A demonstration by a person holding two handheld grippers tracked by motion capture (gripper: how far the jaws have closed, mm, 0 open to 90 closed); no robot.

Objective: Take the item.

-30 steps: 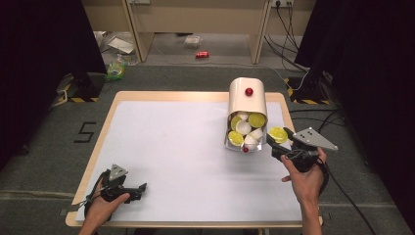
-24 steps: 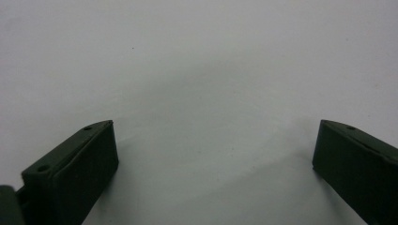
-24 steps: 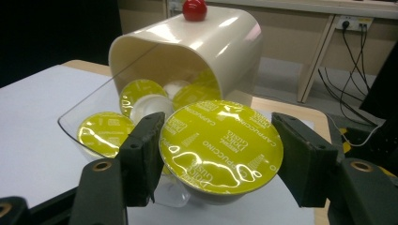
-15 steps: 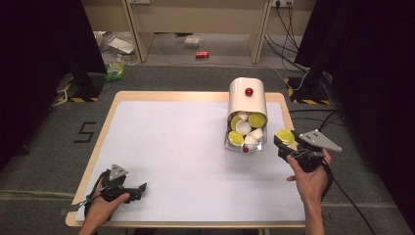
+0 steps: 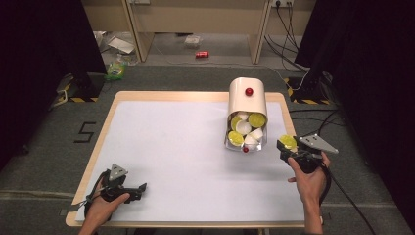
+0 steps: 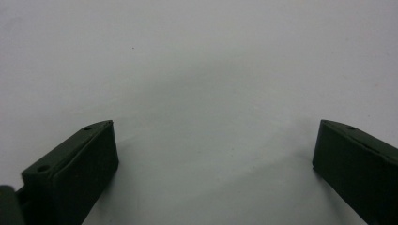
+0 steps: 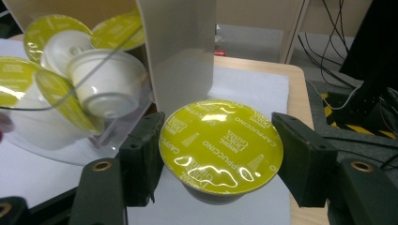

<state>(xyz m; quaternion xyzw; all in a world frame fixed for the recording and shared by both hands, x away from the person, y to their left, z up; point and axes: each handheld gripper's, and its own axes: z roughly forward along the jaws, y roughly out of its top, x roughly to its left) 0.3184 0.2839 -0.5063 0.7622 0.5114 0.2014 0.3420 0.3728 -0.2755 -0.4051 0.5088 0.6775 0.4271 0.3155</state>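
Right gripper (image 7: pixel 218 154) is clamped on a coffee capsule (image 7: pixel 221 147), jaws on either side of its rim. Capsule foil lid is yellow-green, faces the camera, white print reads "CAPPUCCINO" around the edge and "NESCAFÉ Dolce Gusto" near the centre, partly washed out by glare. In the high view the right gripper (image 5: pixel 288 147) sits at the table's (image 5: pixel 147 98) right edge, capsule (image 5: pixel 288 142) held just right of the dispenser (image 5: pixel 248 105) mouth, apart from it.

Dispenser is a cream curved-top box lying on the white table cover, red knob (image 5: pixel 249 91) on top, clear front bin (image 7: pixel 61 131). Bin holds more capsules (image 5: pixel 244 128): some showing the same yellow-green lids, some turned with white cup bodies out. Lid text on those is too blurred to read in the right gripper view.

Left gripper (image 5: pixel 133 188) rests at the near left corner of the table, well apart from the dispenser. Left gripper view: jaws spread wide, nothing between them, just white table cover (image 6: pixel 202 84).

Floor left of the table has a "5" marked on it (image 5: pixel 85 132). Red can (image 5: pixel 201 54) on the floor beyond the table, label unreadable.
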